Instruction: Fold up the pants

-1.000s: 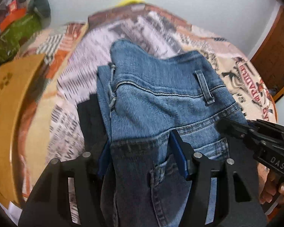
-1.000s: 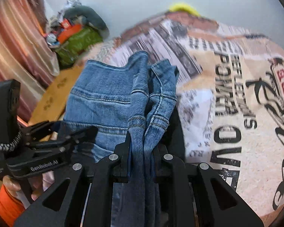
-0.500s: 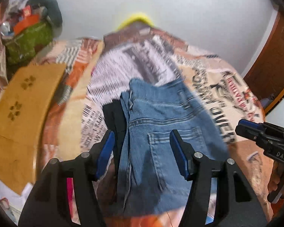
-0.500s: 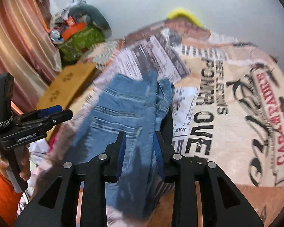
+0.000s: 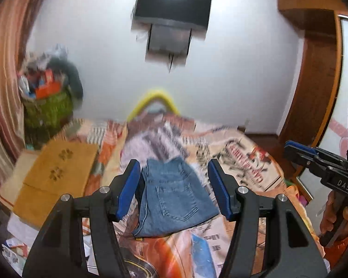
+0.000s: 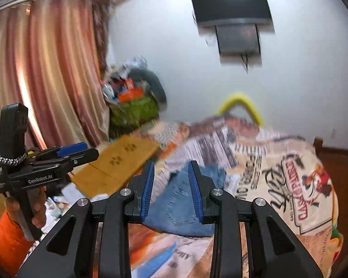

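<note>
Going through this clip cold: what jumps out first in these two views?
The folded blue jeans lie in a compact bundle on the busy printed bedspread, framed between the blue pads of the open left gripper. The right gripper is open too and holds nothing. Behind, a dark wall-mounted TV hangs above the bed, and striped pink curtains fill the left side.

We list one bed (image 5: 248, 159), covered by a spread printed with newspaper-style lettering in cream, orange and black. On it we record: folded blue jeans (image 5: 176, 197), back pocket upward, near the front edge; a flat tan cardboard sheet (image 5: 58, 176) overlapping its left side.
</note>
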Demonstrator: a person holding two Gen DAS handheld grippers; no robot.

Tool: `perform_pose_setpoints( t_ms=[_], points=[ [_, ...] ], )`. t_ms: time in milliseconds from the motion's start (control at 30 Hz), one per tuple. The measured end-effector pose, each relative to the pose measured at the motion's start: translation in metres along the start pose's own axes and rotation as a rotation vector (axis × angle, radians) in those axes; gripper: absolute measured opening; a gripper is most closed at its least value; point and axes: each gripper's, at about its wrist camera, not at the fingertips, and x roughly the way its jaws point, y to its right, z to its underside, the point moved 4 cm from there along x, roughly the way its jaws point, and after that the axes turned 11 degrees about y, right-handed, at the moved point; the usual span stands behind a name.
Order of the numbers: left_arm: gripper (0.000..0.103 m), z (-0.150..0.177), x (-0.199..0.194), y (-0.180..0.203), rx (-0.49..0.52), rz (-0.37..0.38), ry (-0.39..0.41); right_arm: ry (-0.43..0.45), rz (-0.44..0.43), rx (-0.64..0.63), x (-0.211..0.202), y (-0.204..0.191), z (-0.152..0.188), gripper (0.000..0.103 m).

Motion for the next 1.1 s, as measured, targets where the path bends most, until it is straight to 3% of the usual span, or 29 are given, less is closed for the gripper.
perform_pose_setpoints(
  t_ms=[200, 367, 400, 433, 500, 600, 733, 1100],
  points=[
    [0.059, -0.014, -0.085, 0.035, 0.066, 0.013, 0.159, 0.127, -0.023, -0.053, -0.069, -0.039, -0.012, 0.027],
    [0.06, -0.007, -0.135, 0.052, 0.096, -0.007, 0.235, 0.193, -0.004, -0.107, -0.104, -0.063, -0.006, 0.027],
    [0.061, -0.005, -0.141, 0.054, 0.101, -0.009, 0.245, 0.201, -0.002, -0.116, -0.109, -0.067, -0.002, 0.034],
    [0.063, -0.003, -0.146, 0.056, 0.103, -0.008, 0.252, 0.209, 0.005, -0.119, -0.114, -0.069, 0.0, 0.05],
    [0.071, 0.002, -0.157, 0.06, 0.106, -0.01, 0.266, 0.241, 0.034, -0.127, -0.123, -0.074, 0.006, 0.071],
    [0.088, 0.01, -0.169, 0.067, 0.142, -0.043, 0.29, 0.269, 0.053, -0.132, -0.133, -0.077, 0.011, 0.077],
    [0.103, 0.017, -0.18, 0.071, 0.146, -0.053, 0.31, 0.275, 0.083, -0.123, -0.138, -0.075, 0.013, 0.099],
    [0.103, 0.025, -0.18, 0.067, 0.104, -0.051, 0.296, 0.264, 0.118, -0.097, -0.148, -0.074, 0.022, 0.103]
  ],
)
